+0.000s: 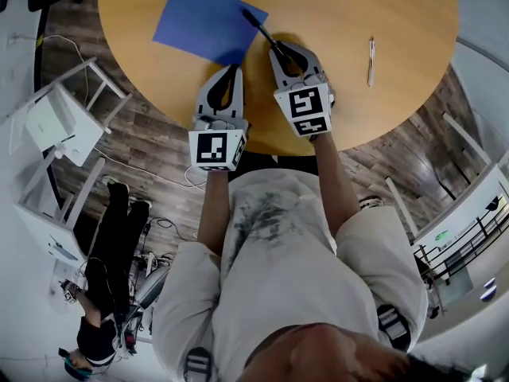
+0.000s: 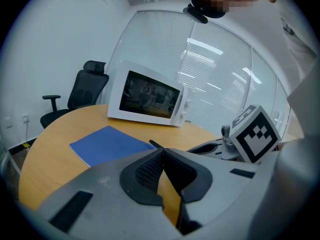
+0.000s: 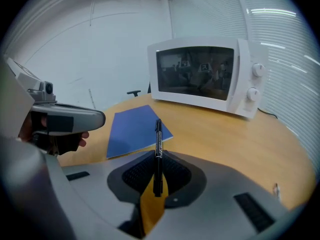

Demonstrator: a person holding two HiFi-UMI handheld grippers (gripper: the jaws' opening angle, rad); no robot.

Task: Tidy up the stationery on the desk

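My right gripper [image 1: 284, 50] is shut on a black pen [image 3: 158, 149] that sticks out forward past its tips over the round wooden desk [image 1: 334, 38]. The pen [image 1: 262, 32] points toward the corner of a blue notebook [image 1: 208, 22] lying flat on the desk. My left gripper [image 1: 233, 70] is shut with nothing between its pads, just left of the right one, near the desk's front edge. In the left gripper view the jaws [image 2: 161, 156] meet at the tips, with the notebook [image 2: 112, 144] ahead on the left. A second, light-coloured pen [image 1: 371, 60] lies on the desk to the right.
A white microwave [image 3: 205, 74] stands at the far side of the desk. A black office chair [image 2: 82, 91] sits beyond the desk on the left. White shelving [image 1: 60, 126] stands on the wood floor to the left, near a person seated on the floor [image 1: 107, 285].
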